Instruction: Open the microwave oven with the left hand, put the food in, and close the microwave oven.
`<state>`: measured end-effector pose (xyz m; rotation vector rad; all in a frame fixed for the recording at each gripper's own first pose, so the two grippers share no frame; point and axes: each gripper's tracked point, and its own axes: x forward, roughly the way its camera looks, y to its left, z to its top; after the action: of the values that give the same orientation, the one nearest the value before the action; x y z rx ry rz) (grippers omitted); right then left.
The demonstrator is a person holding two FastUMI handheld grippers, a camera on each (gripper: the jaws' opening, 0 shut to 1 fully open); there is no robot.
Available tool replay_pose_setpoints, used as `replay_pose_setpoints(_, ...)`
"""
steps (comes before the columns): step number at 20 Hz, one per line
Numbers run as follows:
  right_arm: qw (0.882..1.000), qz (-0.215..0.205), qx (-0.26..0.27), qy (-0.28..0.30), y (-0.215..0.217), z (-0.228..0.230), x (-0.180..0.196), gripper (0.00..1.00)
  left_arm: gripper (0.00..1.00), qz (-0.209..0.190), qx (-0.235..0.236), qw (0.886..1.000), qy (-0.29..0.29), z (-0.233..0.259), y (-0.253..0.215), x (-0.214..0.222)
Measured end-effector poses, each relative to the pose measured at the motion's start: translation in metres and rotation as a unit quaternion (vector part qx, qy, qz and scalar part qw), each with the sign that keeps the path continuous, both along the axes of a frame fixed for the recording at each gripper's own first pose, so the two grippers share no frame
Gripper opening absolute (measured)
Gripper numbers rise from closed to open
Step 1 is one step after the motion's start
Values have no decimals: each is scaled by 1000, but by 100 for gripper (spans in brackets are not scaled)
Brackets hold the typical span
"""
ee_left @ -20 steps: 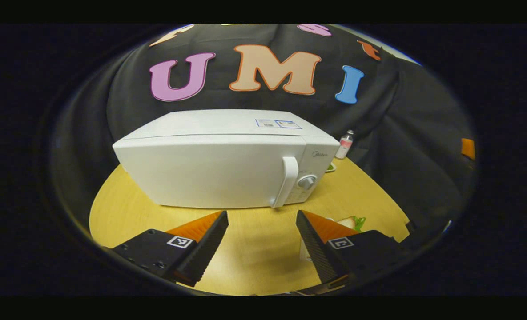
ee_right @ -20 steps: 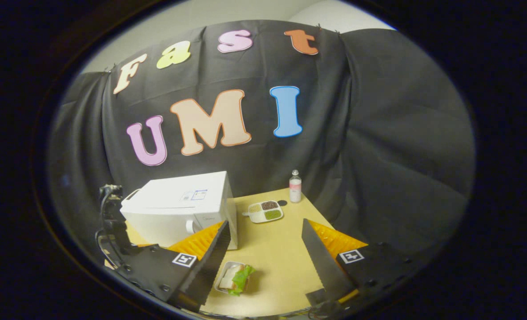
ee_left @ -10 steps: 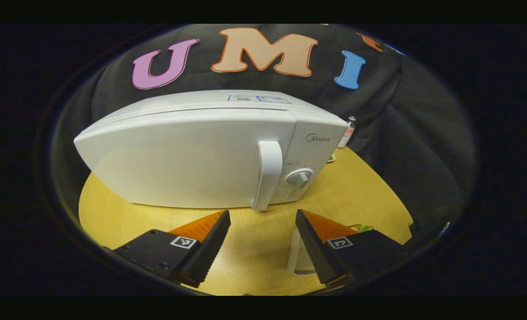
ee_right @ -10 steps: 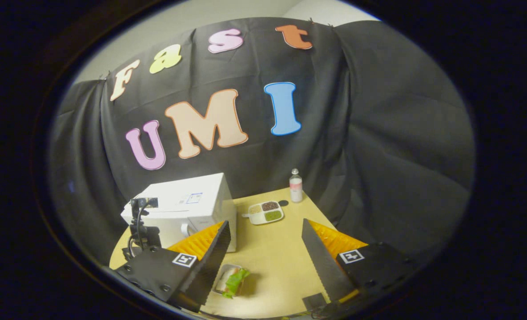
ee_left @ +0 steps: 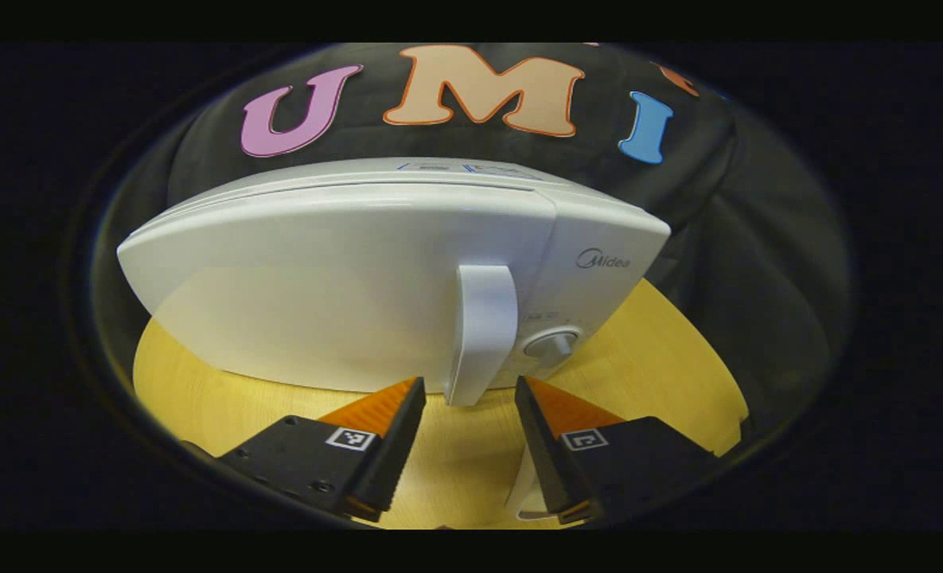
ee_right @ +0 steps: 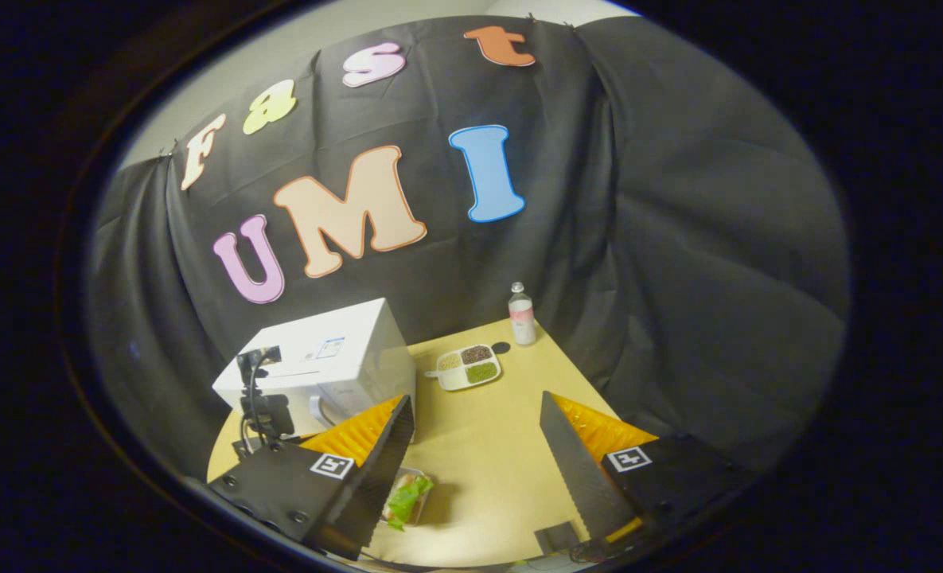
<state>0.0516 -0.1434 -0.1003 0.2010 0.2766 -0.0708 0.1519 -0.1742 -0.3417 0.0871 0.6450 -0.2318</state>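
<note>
The white microwave point(ee_left: 344, 278) stands shut on the yellow table, its upright door handle point(ee_left: 483, 326) beside a round knob point(ee_left: 552, 344). My left gripper point(ee_left: 469, 391) is open, with a fingertip on either side of the handle's lower end and not pressing on it. In the right gripper view the microwave point(ee_right: 328, 358) is at the left, with the left gripper point(ee_right: 263, 410) in front of its door. The food, a sandwich with lettuce in a small container point(ee_right: 406, 497), lies on the table beside the inner finger of my right gripper point(ee_right: 475, 402). That gripper hangs open and empty above the table.
A white divided tray point(ee_right: 469, 366) with grains and a small bottle point(ee_right: 521, 313) stand at the back of the table point(ee_right: 503, 454), right of the microwave. Black cloth walls close the booth behind and to the right.
The left gripper has moved in to the microwave door, so its fingers now flank the handle, and they have narrowed slightly. The right gripper has drifted a little and stays open.
</note>
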Motion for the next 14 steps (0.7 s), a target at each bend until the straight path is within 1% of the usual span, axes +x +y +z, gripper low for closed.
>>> replay_pose_setpoints(3,1000,10,24,5,3,-5,2,91,51,12,-19,1000,-8,-1,-1,8)
replay_pose_setpoints(4,999,11,30,8,3,-7,3,90,40,12,-24,1000,-11,-1,-2,11)
replay_pose_setpoints(5,999,10,35,10,2,-9,4,90,36,11,-26,1000,-14,-1,-3,13)
replay_pose_setpoints(7,999,8,42,13,0,-12,3,90,36,8,-30,999,-19,0,-5,17)
replay_pose_setpoints(8,999,6,44,14,-2,-14,3,90,40,11,-29,999,-20,0,-4,17)
replay_pose_setpoints(9,999,4,46,14,-4,-15,3,90,35,14,-32,999,-20,1,-3,16)
replay_pose_setpoints(11,999,-1,49,17,-7,-19,0,90,34,20,-29,999,-21,-1,-4,17)
replay_pose_setpoints(12,999,-2,51,19,-8,-20,-1,99,30,24,-26,999,-23,0,-4,17)
replay_pose_setpoints(13,998,-4,51,20,-9,-21,-3,90,26,26,-21,999,-24,0,-3,17)
replay_pose_setpoints(14,998,-6,51,21,-11,-22,-5,90,27,24,-14,999,-24,-1,-3,16)
